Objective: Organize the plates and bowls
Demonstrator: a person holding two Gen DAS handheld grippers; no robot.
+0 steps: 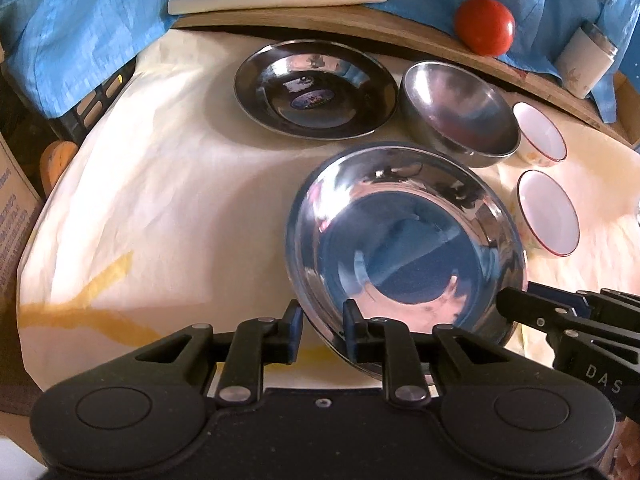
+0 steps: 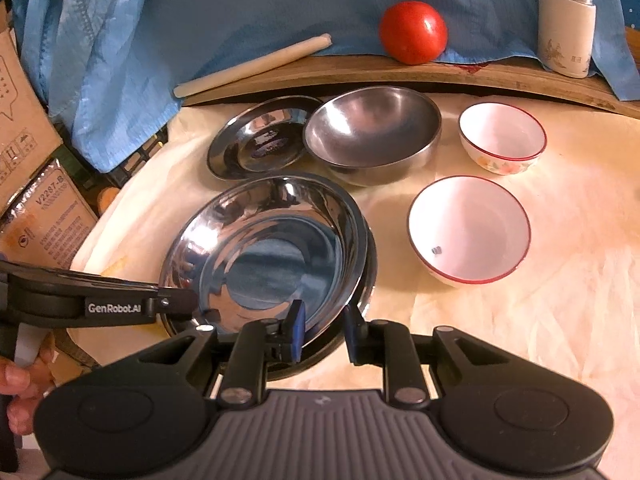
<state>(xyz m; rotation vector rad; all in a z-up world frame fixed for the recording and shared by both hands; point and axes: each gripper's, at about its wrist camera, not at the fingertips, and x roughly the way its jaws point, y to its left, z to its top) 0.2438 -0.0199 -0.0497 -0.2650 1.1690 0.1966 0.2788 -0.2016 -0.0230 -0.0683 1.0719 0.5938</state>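
A shiny steel plate (image 1: 400, 248) (image 2: 272, 248) sits tilted at the near middle of the cream cloth. My left gripper (image 1: 323, 330) is shut on its near-left rim and enters the right wrist view (image 2: 188, 304) from the left. On the plate's near-right rim my right gripper (image 2: 325, 332) is shut; its tip (image 1: 504, 300) shows at the right of the left wrist view. A second dark rim (image 2: 370, 264) shows under the held plate. Behind stand another steel plate (image 1: 316, 88) (image 2: 260, 140) and a steel bowl (image 1: 460, 112) (image 2: 372, 132). Two white red-rimmed bowls (image 2: 502, 132) (image 2: 468, 228) stand at the right.
A tomato (image 2: 412, 32), a pale rolling pin (image 2: 252, 68) and a white canister (image 2: 566, 28) rest on a wooden board (image 2: 480, 72) at the back, against blue cloth. Cardboard boxes (image 2: 24, 120) stand off the table's left edge. A person's hand (image 2: 16, 380) holds the left gripper.
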